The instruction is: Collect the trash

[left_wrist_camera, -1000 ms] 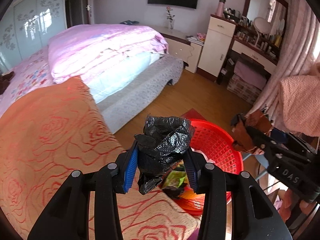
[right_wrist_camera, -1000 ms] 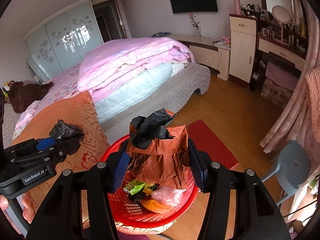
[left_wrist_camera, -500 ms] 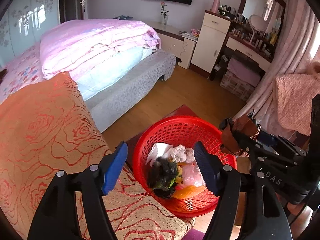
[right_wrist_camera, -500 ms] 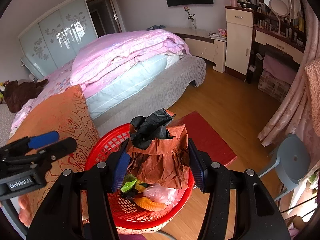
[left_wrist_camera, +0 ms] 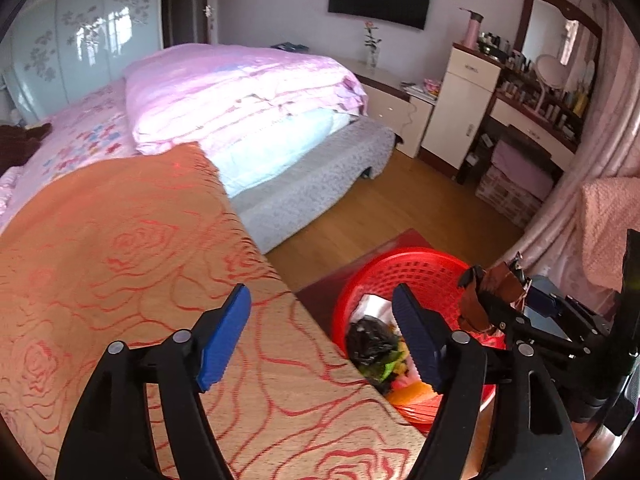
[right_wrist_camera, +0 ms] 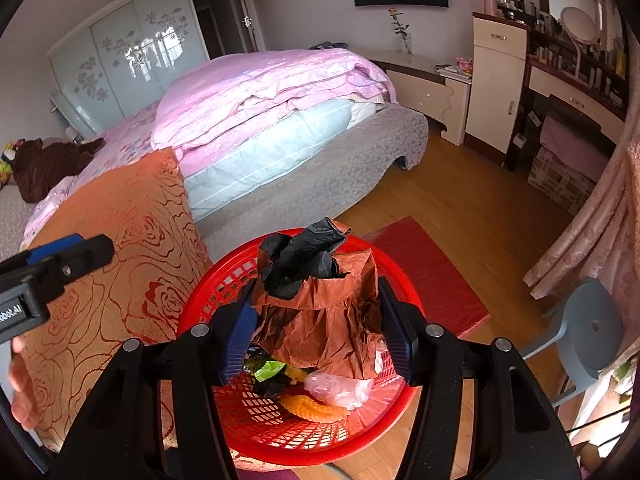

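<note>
Gripping crumpled brown paper over the red basket, right hand-held gripper; left hand-held gripper opening, empty.

One red basket, one bed, two hand-held grippers

Red mesh basket on floor just right of orange bedspread, holding black bag, green and orange scraps, pink plastic. Crumpled brown paper topped with black wad hangs above basket.
</note>
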Demonstrator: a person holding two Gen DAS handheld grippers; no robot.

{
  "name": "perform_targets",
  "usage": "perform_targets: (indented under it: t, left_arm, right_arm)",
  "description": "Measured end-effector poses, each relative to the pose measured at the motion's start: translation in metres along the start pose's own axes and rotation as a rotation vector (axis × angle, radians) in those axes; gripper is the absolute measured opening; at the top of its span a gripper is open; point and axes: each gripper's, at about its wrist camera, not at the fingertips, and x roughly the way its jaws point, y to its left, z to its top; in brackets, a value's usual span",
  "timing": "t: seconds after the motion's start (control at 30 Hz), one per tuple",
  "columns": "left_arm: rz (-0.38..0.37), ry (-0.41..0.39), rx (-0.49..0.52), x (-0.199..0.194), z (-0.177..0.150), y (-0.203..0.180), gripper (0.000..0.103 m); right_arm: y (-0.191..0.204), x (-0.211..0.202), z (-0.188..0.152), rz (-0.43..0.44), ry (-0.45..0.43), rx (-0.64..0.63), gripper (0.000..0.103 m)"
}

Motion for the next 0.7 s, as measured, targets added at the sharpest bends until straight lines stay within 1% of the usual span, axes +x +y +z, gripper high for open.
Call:
perform_targets:
  t: [0.13,0.23,0.3,0.57,0.7]
  left_arm:
    - [0.029,-0.012,0.006,-0.002,-0.001,0.004,0.072]
    - [0.046,-0.016,0.012,-0.002,-0.001,0.006,0.073]
    - [0.059,-0.021,0.012,-0.004,-0.003,0.008,0.075]
    - [0.092,-0.041,-0.013,-0.012,-0.005,0.021,0.079]
    - [0.102,-0.048,-0.027,-0.016,-0.005,0.027,0.080]
  right_arm:
    - [0.005,0.004,0.000,-0.003,-0.001,-0.011,0.059]
    - [0.006,0.008,0.000,-0.011,-0.004,-0.019,0.063]
    - [0.006,0.010,0.000,-0.013,-0.004,-0.019,0.069]
    - [0.005,0.007,-0.001,-0.025,-0.024,-0.021,0.082]
    - [0.009,0.004,-0.001,-0.024,-0.037,-0.031,0.086]
